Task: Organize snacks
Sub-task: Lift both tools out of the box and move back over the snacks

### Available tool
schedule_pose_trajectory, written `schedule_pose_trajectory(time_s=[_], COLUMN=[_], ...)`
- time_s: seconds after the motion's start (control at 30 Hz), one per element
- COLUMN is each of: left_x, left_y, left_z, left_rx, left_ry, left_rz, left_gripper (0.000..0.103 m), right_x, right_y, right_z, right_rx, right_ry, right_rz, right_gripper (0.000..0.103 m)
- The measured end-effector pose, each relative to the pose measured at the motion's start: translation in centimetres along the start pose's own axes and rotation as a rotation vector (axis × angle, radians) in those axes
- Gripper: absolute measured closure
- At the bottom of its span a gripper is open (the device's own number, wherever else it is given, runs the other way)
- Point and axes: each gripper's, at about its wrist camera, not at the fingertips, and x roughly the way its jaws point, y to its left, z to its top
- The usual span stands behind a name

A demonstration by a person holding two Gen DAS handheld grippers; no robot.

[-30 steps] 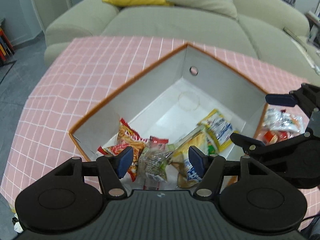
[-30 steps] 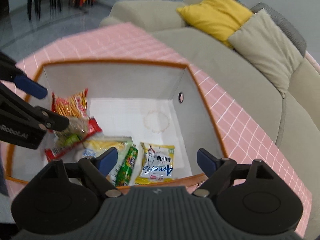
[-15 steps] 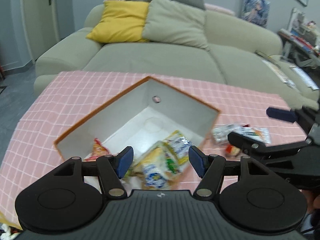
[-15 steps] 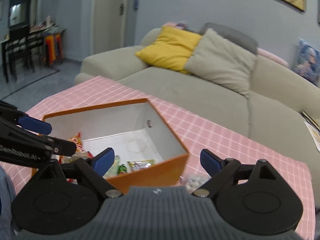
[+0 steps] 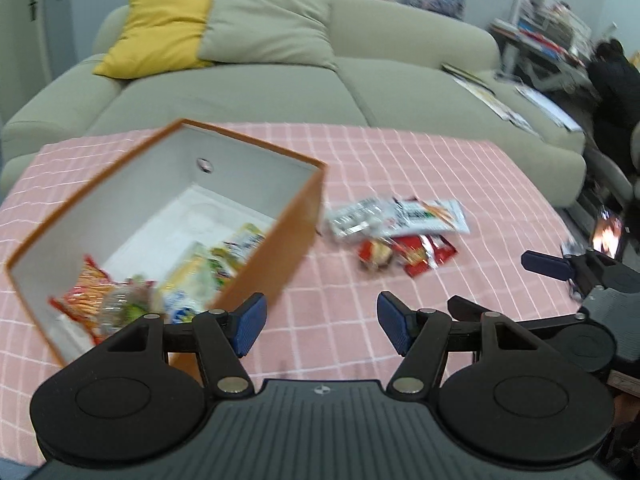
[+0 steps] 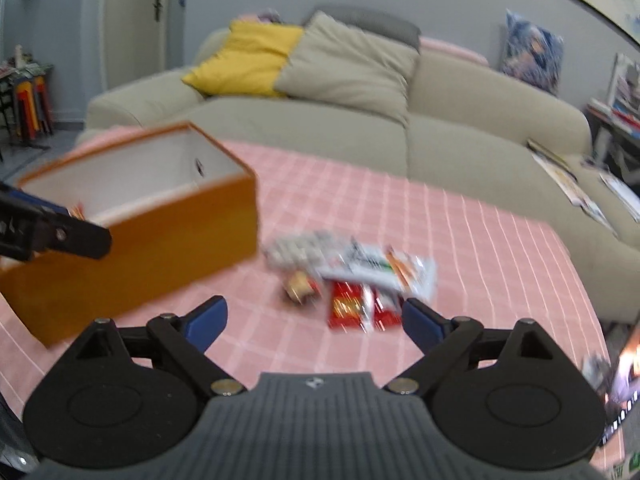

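Observation:
An orange box (image 5: 276, 256) with a white inside stands on the pink checked tablecloth and holds several snack packets (image 5: 188, 280). It also shows in the right wrist view (image 6: 152, 236). A small pile of loose snacks lies right of the box: white packets (image 5: 400, 216) over red ones (image 5: 416, 252); the pile also shows in the right wrist view (image 6: 360, 280). My left gripper (image 5: 322, 320) is open and empty, by the box's near corner. My right gripper (image 6: 314, 320) is open and empty, just short of the pile.
A beige sofa (image 5: 280, 80) with a yellow cushion (image 5: 156, 28) runs behind the table (image 5: 440, 168). Papers lie on the sofa's right end (image 5: 500, 100). Shelves and clutter stand at the far right.
Both grippers have pulled up and back from over the box and swung right. The loose snack pile beside the box has come into view. Both stay open and empty.

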Motion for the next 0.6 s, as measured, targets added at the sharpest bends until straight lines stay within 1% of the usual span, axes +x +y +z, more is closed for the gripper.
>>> schedule_pose_trajectory(time_s=[0.1,0.27,0.43,0.6], left_x=[1.4,4.1,6.3,8.7], left_y=[-1.5,-3.2,-4.0,-4.5], left_z=[-0.4,-0.2,0.9,2.1], left_rx=[0.041,0.085,0.120,0.142], left_ry=[0.010,0.022,0.017,0.023], left_rz=[-0.022,-0.041,-0.054,-0.061], left_gripper=[0.028,0.028,0.028,0.029], right_x=[0.8,2.8,4.9,7.0], right_y=[-1.3,-3.2,-5.0,-6.4], right_z=[-1.7,-2.6,-2.4,-2.0], right_rx=[0.003,0.001,-0.001,-0.023], right_ry=[0.024,0.059,0.080,0.096], right_rz=[-0.030,-0.062,-0.089,-0.104], right_gripper=[0.012,0.013,0.014,0.019])
